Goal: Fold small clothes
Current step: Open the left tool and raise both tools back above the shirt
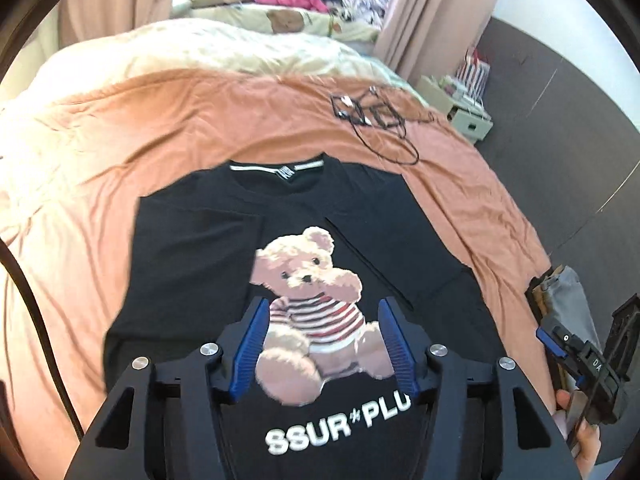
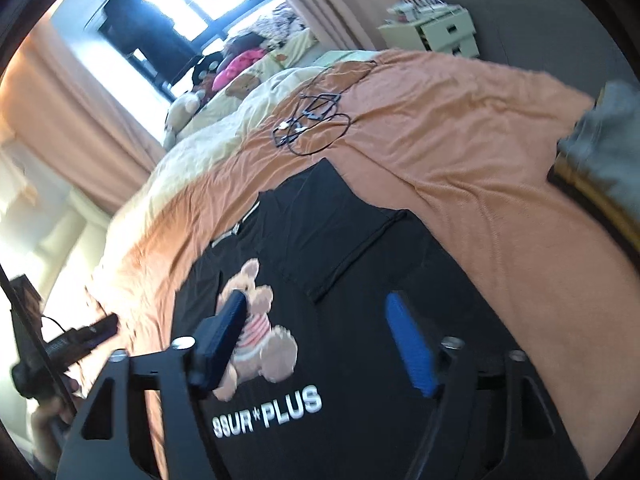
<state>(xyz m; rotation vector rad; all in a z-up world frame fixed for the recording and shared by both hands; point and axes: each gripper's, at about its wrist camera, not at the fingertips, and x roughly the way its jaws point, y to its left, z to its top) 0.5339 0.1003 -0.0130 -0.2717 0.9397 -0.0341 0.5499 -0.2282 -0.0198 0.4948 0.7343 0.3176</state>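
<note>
On the bed [image 1: 120,128], the T-shirt [image 1: 192,264] lay beneath both my empty, wide-open tools, collar at twelve o'clock; left tool [image 1: 322,344] centred, right tool [image 2: 316,340] nearer its three-o'clock sleeve.

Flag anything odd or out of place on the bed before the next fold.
A tangle of black cables lies loose on the orange blanket just beyond the black T-shirt collar, apart from it. The shirt itself lies flat, both sleeves folded in. Both grippers hover open.

An orange-covered bed [image 1: 100,152] carries a black teddy-print T-shirt [image 1: 192,248], tangled black cables [image 1: 372,116] and folded grey clothes [image 2: 604,148].
</note>
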